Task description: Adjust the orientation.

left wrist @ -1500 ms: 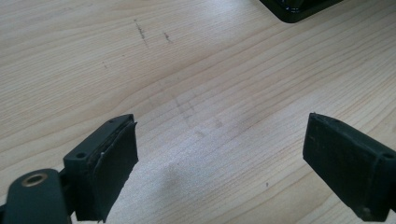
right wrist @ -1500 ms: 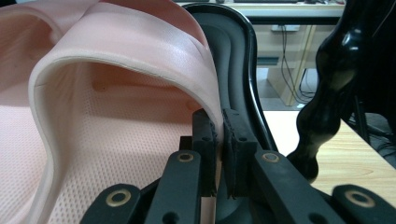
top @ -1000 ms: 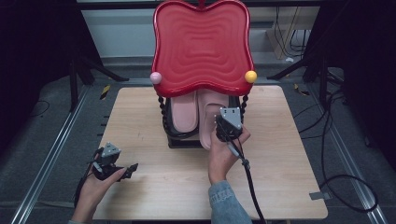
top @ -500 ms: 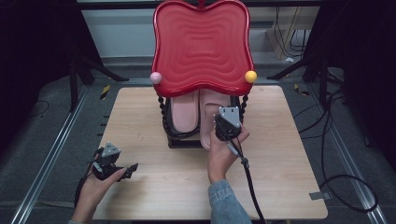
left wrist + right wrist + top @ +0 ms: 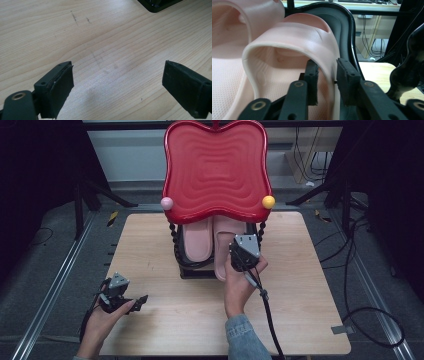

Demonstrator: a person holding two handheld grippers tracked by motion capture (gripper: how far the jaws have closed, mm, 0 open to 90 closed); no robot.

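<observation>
Two pink slippers lie side by side on the black tray (image 5: 192,270) of a stand with a red wavy top (image 5: 216,170). My right gripper (image 5: 240,254) reaches the right slipper (image 5: 223,240) from the front. In the right gripper view its jaws (image 5: 327,72) straddle the side wall of that slipper's strap (image 5: 294,37), one pad inside and one outside. They have just been opening and no longer squeeze the wall. The other slipper (image 5: 249,15) lies to its left. My left gripper (image 5: 137,301) rests low over the table's front left, open and holding nothing (image 5: 117,85).
The stand occupies the back middle of the wooden table (image 5: 310,285), with a pink ball (image 5: 166,203) and a yellow ball (image 5: 268,202) at its sides. A cable (image 5: 265,305) trails from the right gripper toward the front edge. Dark floor and cables surround the table.
</observation>
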